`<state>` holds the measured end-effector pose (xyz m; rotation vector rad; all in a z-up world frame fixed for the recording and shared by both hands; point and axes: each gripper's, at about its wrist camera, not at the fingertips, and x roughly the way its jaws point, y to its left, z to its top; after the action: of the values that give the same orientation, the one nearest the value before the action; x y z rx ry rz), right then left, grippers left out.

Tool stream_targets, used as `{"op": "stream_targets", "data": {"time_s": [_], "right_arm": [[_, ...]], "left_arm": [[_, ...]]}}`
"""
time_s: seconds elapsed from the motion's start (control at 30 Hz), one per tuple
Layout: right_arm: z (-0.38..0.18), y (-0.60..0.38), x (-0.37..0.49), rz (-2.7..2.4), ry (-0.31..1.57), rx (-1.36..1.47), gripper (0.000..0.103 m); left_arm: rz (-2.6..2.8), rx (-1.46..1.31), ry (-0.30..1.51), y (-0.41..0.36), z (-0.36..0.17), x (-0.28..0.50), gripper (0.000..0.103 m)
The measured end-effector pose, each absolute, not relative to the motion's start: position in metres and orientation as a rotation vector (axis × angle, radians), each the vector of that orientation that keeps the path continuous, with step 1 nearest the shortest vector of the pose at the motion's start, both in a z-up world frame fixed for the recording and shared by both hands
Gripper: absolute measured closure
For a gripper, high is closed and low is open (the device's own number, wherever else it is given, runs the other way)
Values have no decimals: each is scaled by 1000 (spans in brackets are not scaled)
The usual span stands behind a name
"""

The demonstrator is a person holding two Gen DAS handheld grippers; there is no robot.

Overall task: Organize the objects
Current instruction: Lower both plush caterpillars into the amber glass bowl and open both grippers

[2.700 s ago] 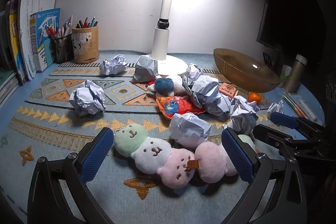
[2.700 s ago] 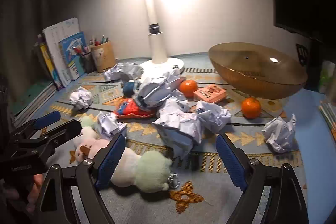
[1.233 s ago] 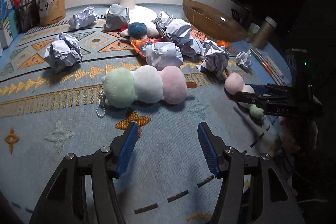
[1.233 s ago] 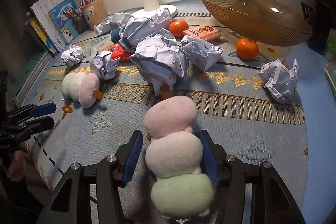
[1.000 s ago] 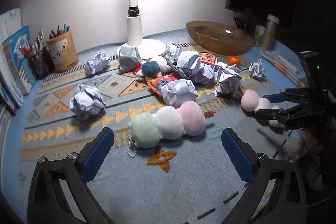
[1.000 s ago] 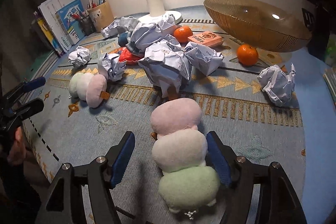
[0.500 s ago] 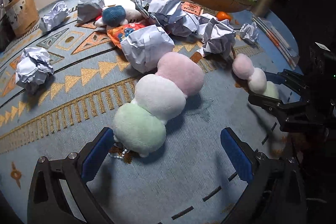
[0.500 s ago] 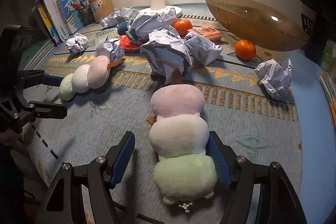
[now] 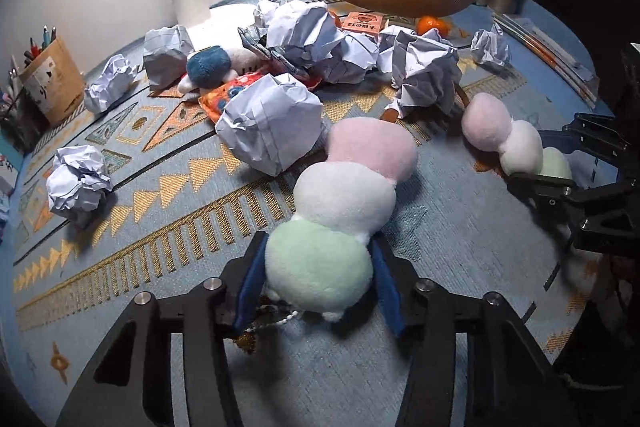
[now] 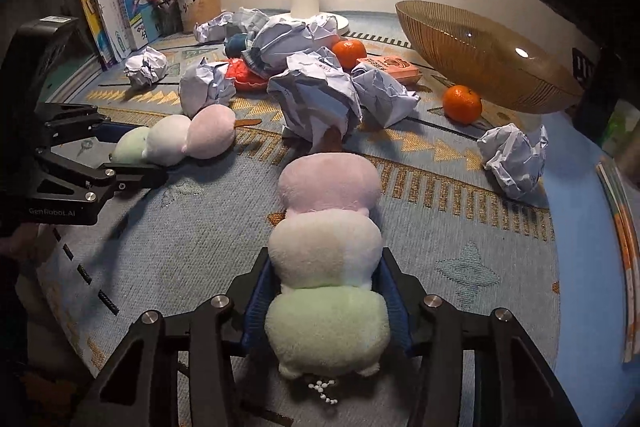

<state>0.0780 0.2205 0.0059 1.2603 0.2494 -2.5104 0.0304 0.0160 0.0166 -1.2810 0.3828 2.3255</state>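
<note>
Now closed in on both sides: left gripper (image 9: 318, 277), wide apart a moment earlier, has just drawn its jaws narrow onto the green end of the left plush (image 9: 344, 203); right gripper (image 10: 326, 297), already straddling its toy, has likewise just tightened, blue pads pressing where the white and green lobes of the right plush (image 10: 328, 259) meet. Both toys lying flat on the patterned surface (image 9: 168, 211), pink ends pointing toward the heap of crumpled paper balls (image 10: 316, 99), nearest ball just beside the left toy's pink lobe. Probably the grasp step finished for both, lift and carry next. Destination not evident; brown bowl (image 10: 484, 59) well apart at the back, oranges (image 10: 462, 103) beside it. Soft filling likely to squash and sag, so a firm hold needed before rising.
</note>
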Motion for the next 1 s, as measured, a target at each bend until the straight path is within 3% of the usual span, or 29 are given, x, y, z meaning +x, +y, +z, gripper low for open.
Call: {"op": "stream_targets", "data": {"time_s": [0.33,0.57,0.8,0.9,0.93,1.0], "right_arm": [[68,253,83,-2518,-32,1084,56],[129,310,16,-2811,-202,932,56],[123,350,-83,-2895,-411,1075,55],[114,359,-105,-2888,-441,1114,48],[112,360,-111,-2886,-431,1120,35],[106,363,-118,-2893,-411,1157,25]], "left_arm": [[2411,-1105,181,24,79,44,60],[2452,-971,105,97,130,-46,60],[2425,-1029,72,173,113,-126,56],[2425,-1061,44,189,102,-146,51],[2413,-1074,25,192,99,-151,44],[2394,-1106,-9,194,95,-157,29]]}}
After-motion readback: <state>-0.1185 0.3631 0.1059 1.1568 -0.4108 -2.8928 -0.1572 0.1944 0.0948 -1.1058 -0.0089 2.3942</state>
